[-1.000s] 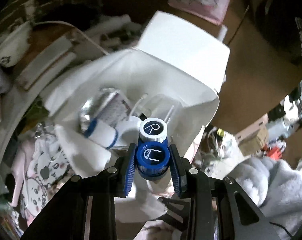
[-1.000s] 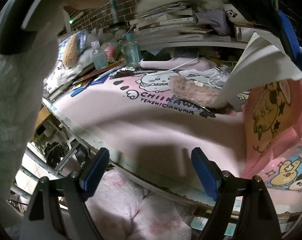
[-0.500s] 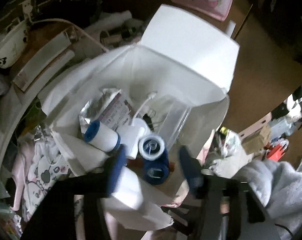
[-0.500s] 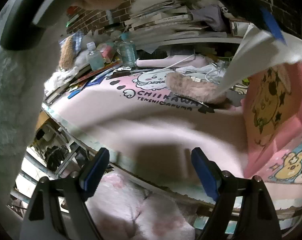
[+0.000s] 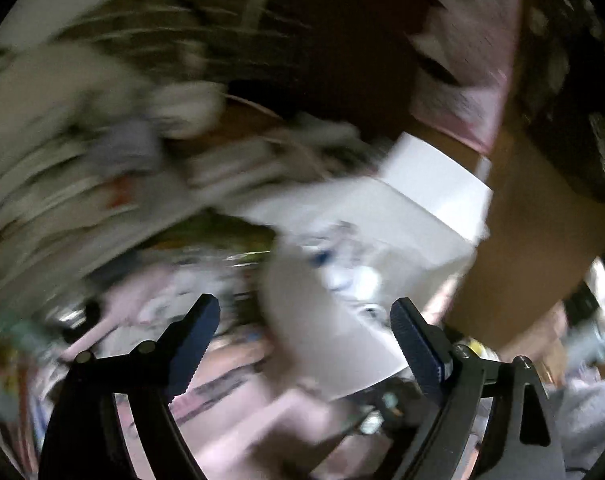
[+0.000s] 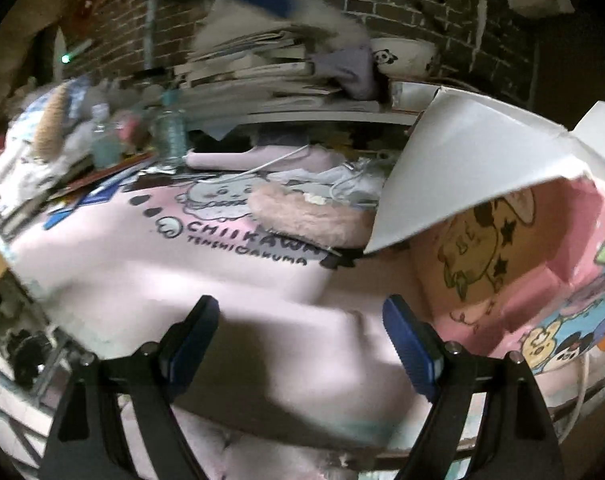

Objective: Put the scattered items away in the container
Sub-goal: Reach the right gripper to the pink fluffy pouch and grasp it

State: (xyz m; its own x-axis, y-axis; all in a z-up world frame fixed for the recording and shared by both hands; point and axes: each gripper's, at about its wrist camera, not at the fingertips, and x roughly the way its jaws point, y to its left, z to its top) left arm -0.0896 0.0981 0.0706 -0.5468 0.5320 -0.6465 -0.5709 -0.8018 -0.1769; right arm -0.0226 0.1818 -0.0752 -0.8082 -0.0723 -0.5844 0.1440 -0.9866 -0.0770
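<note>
My left tool [image 5: 304, 330] is spread wide with nothing between its blue pads; that view is badly smeared. Just beyond it I see the white container [image 5: 386, 240] with its flaps up, and blurred white and blue items inside that I cannot make out. My right tool [image 6: 300, 330] is likewise spread and empty, low over the pink mat [image 6: 150, 276] on the table. Further on lies a fluffy pink item [image 6: 302, 216], touching the container's white flap [image 6: 462, 172] at right. Behind stand clear bottles [image 6: 170, 132], a stack of books [image 6: 270, 80] and a brick wall [image 6: 422, 12].
</note>
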